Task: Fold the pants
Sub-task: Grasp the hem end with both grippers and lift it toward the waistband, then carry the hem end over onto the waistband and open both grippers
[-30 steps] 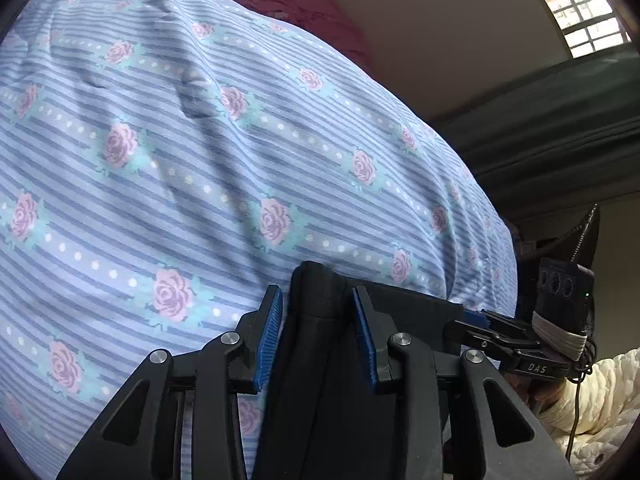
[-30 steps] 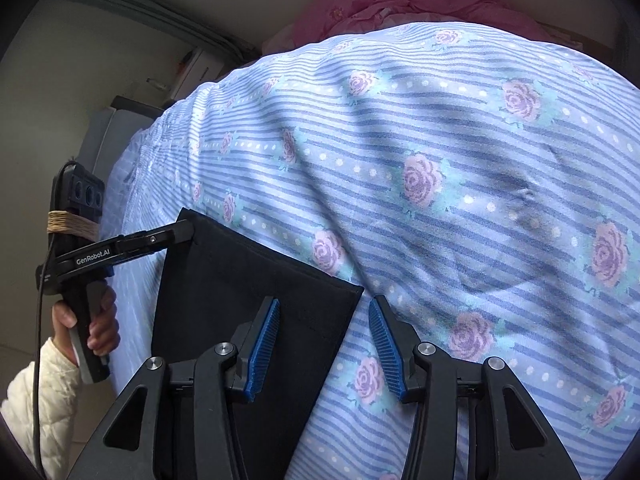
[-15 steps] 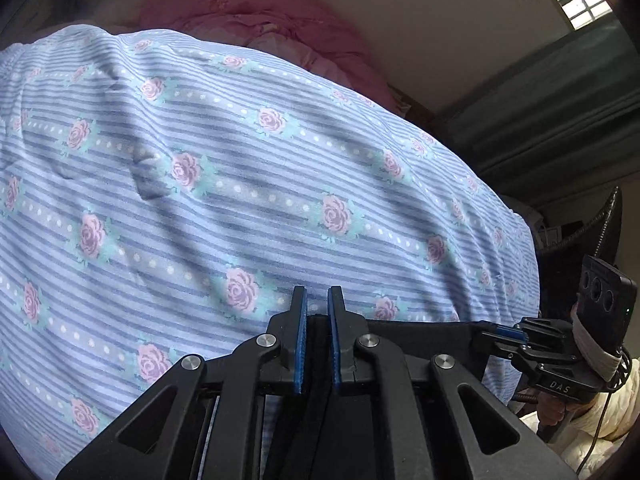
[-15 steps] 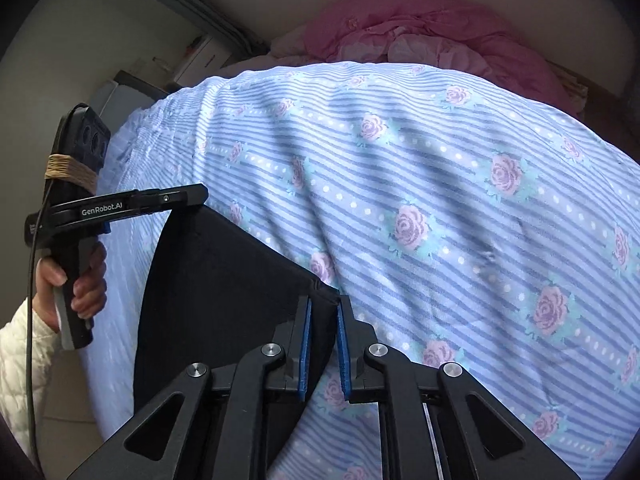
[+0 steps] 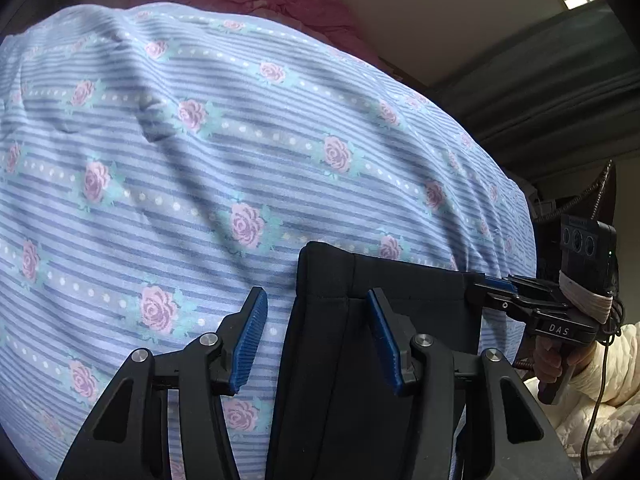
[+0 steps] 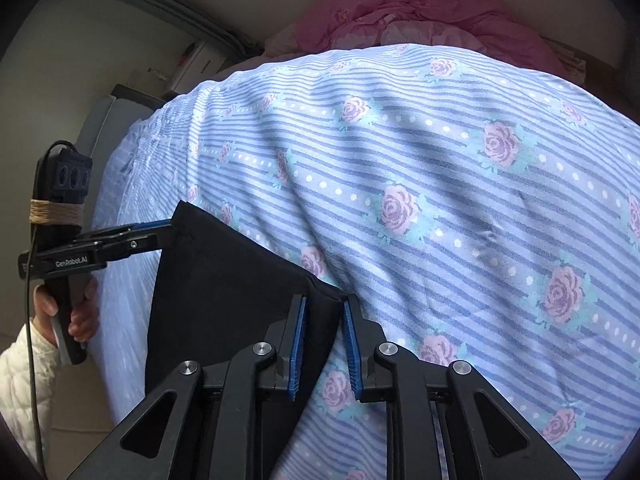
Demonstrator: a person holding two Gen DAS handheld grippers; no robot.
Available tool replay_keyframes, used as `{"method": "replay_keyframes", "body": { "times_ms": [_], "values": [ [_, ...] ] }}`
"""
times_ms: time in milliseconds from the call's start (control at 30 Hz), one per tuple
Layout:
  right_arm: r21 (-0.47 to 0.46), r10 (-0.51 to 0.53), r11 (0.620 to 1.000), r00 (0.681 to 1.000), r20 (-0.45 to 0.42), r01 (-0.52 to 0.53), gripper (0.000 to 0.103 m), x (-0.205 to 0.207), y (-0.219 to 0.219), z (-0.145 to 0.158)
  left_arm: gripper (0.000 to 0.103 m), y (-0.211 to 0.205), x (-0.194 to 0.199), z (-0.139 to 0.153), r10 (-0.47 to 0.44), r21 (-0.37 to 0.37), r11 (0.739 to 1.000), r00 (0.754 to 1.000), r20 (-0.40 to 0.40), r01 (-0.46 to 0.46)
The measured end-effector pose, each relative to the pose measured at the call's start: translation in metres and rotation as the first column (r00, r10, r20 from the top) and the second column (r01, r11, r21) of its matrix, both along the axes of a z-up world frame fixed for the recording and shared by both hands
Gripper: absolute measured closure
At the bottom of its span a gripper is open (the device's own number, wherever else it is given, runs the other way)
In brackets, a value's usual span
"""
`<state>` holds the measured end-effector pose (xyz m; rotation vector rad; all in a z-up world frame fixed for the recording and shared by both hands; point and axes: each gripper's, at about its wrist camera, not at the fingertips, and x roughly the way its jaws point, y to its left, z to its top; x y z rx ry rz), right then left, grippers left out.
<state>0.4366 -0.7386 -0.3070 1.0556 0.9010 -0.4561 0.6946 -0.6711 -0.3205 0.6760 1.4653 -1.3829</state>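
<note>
Black folded pants (image 5: 420, 296) lie on a blue striped rose-print bedsheet (image 5: 200, 160). In the left wrist view my left gripper (image 5: 316, 320) has its jaws opening, with the near corner of the pants between the blue pads and not pressed. My right gripper (image 5: 486, 284) shows at the cloth's other corner. In the right wrist view my right gripper (image 6: 325, 340) has its jaws opening a little, the pants (image 6: 224, 292) corner lying loose between the pads. My left gripper (image 6: 164, 228) sits at the far left corner there.
Pink bedding (image 6: 420, 12) is heaped at the head of the bed. A dark green curtain (image 5: 560, 92) hangs at the right. White boxes (image 6: 192, 64) stand past the bed's left edge. A hand in a cream quilted sleeve (image 6: 20, 380) holds each gripper's handle.
Half a second ago both grippers were shut on the pants' corners. Both have since spread their jaws, the left much wider, and the cloth lies flat on the sheet.
</note>
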Motion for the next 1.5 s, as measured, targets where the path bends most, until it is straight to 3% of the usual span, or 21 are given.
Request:
{"method": "replay_keyframes", "body": {
  "times_ms": [200, 267, 333, 433, 600, 800, 1000, 1167, 1333, 1500],
  "values": [
    [0.072, 0.0, 0.997, 0.999, 0.054, -0.004, 0.073, -0.008, -0.007, -0.019, 0.054, 0.004, 0.015, -0.012, 0.045, -0.025, 0.999, 0.997, -0.064, -0.047],
    [0.061, 0.02, 0.998, 0.998, 0.06, -0.023, 0.073, -0.004, -0.007, -0.023, 0.06, 0.007, 0.019, -0.012, 0.055, -0.021, 0.998, 0.995, -0.088, -0.058],
    [0.048, 0.041, 0.998, 0.998, 0.055, -0.043, 0.077, -0.003, -0.008, -0.023, 0.077, 0.012, 0.019, -0.012, 0.06, -0.015, 0.998, 0.991, -0.12, -0.062],
    [0.012, 0.063, 0.998, 0.998, 0.024, -0.063, 0.087, -0.003, -0.008, -0.012, 0.082, 0.017, 0.011, 0.004, 0.065, -0.04, 0.997, 0.995, -0.074, -0.068],
    [-0.118, 0.129, 0.985, 0.991, 0.027, -0.125, 0.089, -0.003, 0.01, 0.047, 0.086, 0.044, 0.008, 0.057, 0.068, -0.149, 0.986, 0.997, -0.043, -0.074],
    [-0.354, 0.304, 0.894, 0.952, 0.028, -0.275, 0.09, 0.003, 0.068, 0.146, 0.087, 0.105, 0.002, 0.139, 0.085, -0.261, 0.963, 0.996, 0.035, -0.073],
    [-0.415, 0.495, 0.806, 0.866, 0.078, -0.423, 0.09, 0.001, 0.146, 0.216, 0.087, 0.182, -0.025, 0.214, 0.124, -0.316, 0.945, 0.984, 0.128, -0.078],
    [-0.429, 0.639, 0.721, 0.762, 0.109, -0.544, 0.09, -0.006, 0.226, 0.254, 0.087, 0.266, -0.048, 0.258, 0.174, -0.343, 0.935, 0.964, 0.203, -0.096],
    [-0.428, 0.759, 0.616, 0.643, 0.1, -0.661, 0.09, -0.006, 0.311, 0.262, 0.087, 0.36, -0.059, 0.259, 0.271, -0.326, 0.927, 0.933, 0.238, -0.186],
    [-0.385, 0.842, 0.517, 0.534, 0.071, -0.764, 0.09, 0.001, 0.387, 0.239, 0.087, 0.441, -0.053, 0.224, 0.379, -0.261, 0.912, 0.895, 0.234, -0.317]
  ]
}}
